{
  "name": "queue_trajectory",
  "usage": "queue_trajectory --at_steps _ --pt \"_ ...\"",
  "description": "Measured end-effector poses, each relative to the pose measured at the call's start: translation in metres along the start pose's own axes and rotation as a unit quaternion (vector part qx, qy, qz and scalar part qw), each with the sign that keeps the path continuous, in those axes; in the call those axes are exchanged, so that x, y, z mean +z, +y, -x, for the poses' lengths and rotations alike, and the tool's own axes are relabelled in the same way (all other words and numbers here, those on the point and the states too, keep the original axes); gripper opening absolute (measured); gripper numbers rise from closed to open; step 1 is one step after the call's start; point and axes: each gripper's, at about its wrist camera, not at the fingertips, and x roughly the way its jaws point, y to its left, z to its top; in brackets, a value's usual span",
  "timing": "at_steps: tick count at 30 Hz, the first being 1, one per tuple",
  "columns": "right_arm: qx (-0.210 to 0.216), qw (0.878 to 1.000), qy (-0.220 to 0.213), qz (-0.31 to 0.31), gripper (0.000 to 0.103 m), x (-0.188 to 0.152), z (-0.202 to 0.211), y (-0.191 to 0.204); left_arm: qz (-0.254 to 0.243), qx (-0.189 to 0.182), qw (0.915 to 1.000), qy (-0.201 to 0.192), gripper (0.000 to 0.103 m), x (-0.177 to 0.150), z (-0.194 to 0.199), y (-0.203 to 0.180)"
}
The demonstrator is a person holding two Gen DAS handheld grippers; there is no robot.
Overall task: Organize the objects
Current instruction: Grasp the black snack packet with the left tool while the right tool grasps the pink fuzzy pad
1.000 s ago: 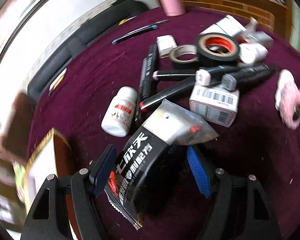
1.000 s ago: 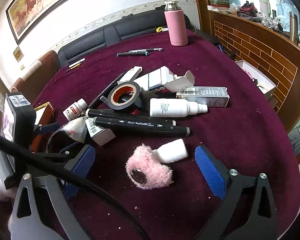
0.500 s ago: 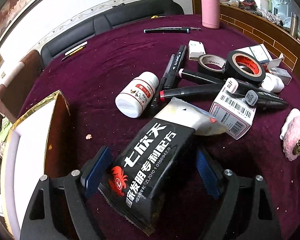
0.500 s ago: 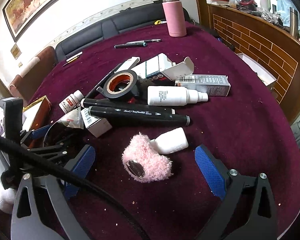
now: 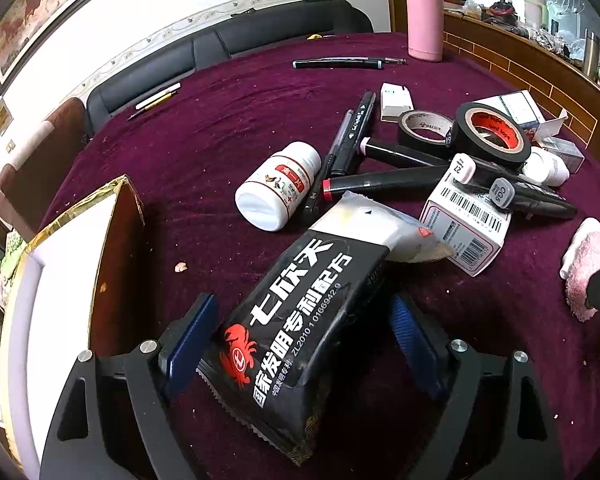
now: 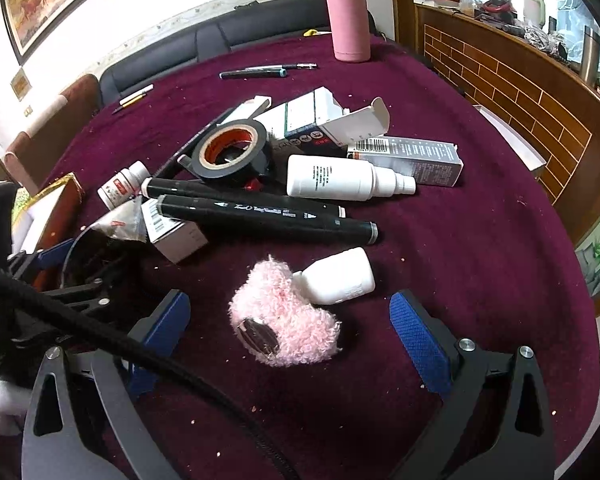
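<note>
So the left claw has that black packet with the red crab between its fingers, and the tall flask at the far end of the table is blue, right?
Nearly. The left gripper does have the black packet between its fingers, but the flask at the table's far end is pink, not blue. The right wrist view shows it clearly.

Bright even daylight, sharp focus, fisheye-warped dark corners.

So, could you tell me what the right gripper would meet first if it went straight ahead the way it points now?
Most likely the pink fluffy item, which lies on the cloth between the open right gripper fingers. The small white bottle touches it just behind. Depth is hard to judge.
</note>
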Motion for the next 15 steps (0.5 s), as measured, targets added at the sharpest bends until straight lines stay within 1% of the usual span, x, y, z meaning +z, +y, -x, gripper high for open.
queue_trajectory --at_steps 3,4,6,7,8,9,10,11,12,15 --pt "-0.010 1.000 0.005 0.010 0.100 0.002 -0.006 0.004 0.002 -0.001 1.0000 -0.001 0.082 -0.001 0.000 0.000" --pt "-0.014 1.000 0.008 0.014 0.097 0.002 -0.008 0.006 0.002 -0.001 1.0000 -0.002 0.082 -0.001 0.000 0.001" --pt "-0.022 0.999 0.019 0.025 0.086 0.002 -0.015 0.011 0.004 -0.001 1.0000 -0.002 0.082 -0.002 0.001 0.000" --pt "-0.023 0.999 0.025 0.031 0.067 0.002 -0.019 0.013 0.004 -0.003 1.0000 -0.003 0.080 -0.002 0.001 0.000" --pt "-0.025 0.998 0.035 0.035 0.051 0.001 -0.024 0.015 0.004 -0.012 0.9999 -0.004 0.070 -0.003 0.002 0.000" --pt "-0.041 0.998 0.027 0.046 0.048 0.000 -0.024 0.019 0.004 -0.032 0.9995 -0.003 0.052 -0.004 0.003 -0.001" --pt "-0.036 0.998 0.029 0.048 0.046 0.000 -0.024 0.020 0.002 -0.048 0.9988 -0.003 0.043 -0.004 0.005 -0.003" --pt "-0.024 0.998 0.029 0.043 0.044 -0.001 -0.022 0.019 -0.002 -0.053 0.9986 -0.004 0.035 -0.005 0.008 -0.005" --pt "-0.007 0.999 0.030 0.034 0.043 -0.001 -0.020 0.015 -0.007 -0.054 0.9985 -0.007 0.030 -0.007 0.011 -0.007" --pt "0.037 0.999 0.037 0.012 0.043 -0.003 -0.013 0.006 0.004 -0.092 0.9956 -0.014 0.029 -0.015 0.022 -0.004"
